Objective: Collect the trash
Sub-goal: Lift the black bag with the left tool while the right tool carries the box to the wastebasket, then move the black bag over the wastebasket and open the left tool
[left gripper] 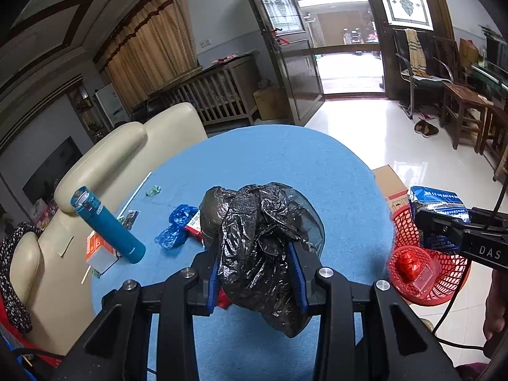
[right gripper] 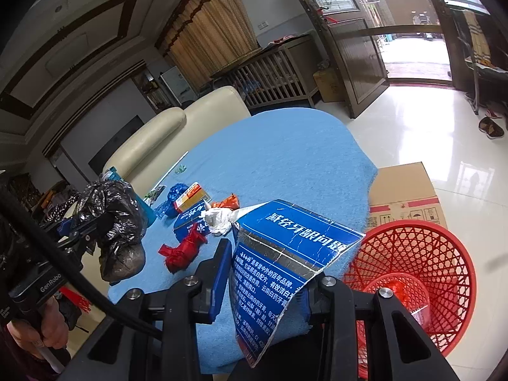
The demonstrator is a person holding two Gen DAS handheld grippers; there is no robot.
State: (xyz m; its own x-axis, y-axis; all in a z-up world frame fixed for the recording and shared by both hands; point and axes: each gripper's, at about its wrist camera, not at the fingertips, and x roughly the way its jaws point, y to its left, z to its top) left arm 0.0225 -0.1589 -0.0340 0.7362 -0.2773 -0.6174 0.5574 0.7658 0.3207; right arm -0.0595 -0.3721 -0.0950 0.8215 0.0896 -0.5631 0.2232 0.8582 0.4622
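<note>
With the left tongs (left gripper: 257,273) clenched on the crumpled black bag (left gripper: 260,247) above the tabletop (left gripper: 285,165) and the right tongs (right gripper: 263,273) grasping the flattened blue box (right gripper: 285,263) beside the red basket (right gripper: 422,254), carry each fully over the basket's rim before letting go.

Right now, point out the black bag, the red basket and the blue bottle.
black bag (left gripper: 260,254), left wrist view, crumpled middle.
red basket (right gripper: 444,254), right wrist view, mesh wall.
blue bottle (left gripper: 111,227), left wrist view, body.

Daylight pours through the doorway (left gripper: 346,47) at one o'clock, overexposed; I see glare on the floor (left gripper: 365,139). Ceiling corners dim. Strong fisheye bending, black vignette at edges. Focus mostly sharp.
</note>
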